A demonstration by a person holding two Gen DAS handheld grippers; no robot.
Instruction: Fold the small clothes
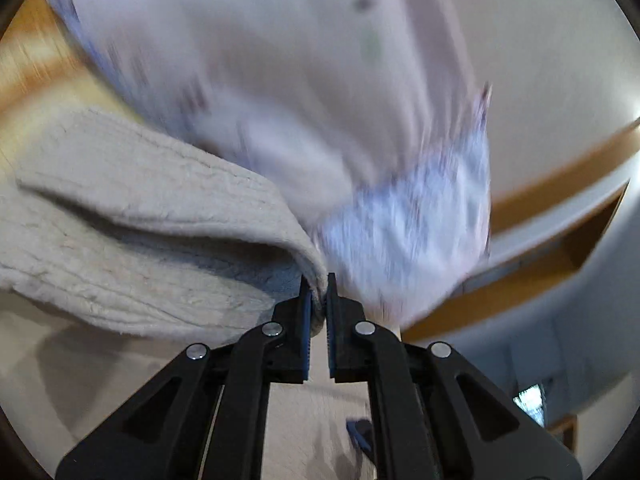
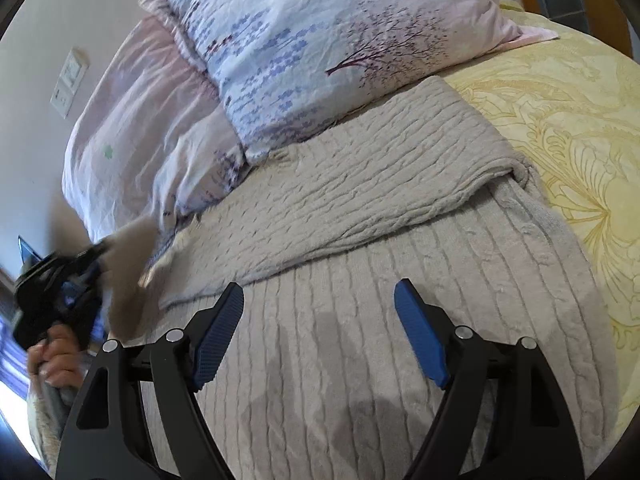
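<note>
On the bed with its pale yellow patterned bedspread (image 2: 568,128) lies the grey cable-knit sweater (image 2: 360,184), one edge clamped in the left hand-held gripper (image 1: 319,300); the right hand-held gripper (image 2: 320,332), jaws apart, should pin the body so the fold lands flat.

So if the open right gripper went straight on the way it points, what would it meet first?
Probably the grey cable-knit sweater lying right beneath the right gripper, before its folded-over sleeve; depth is unclear.
</note>
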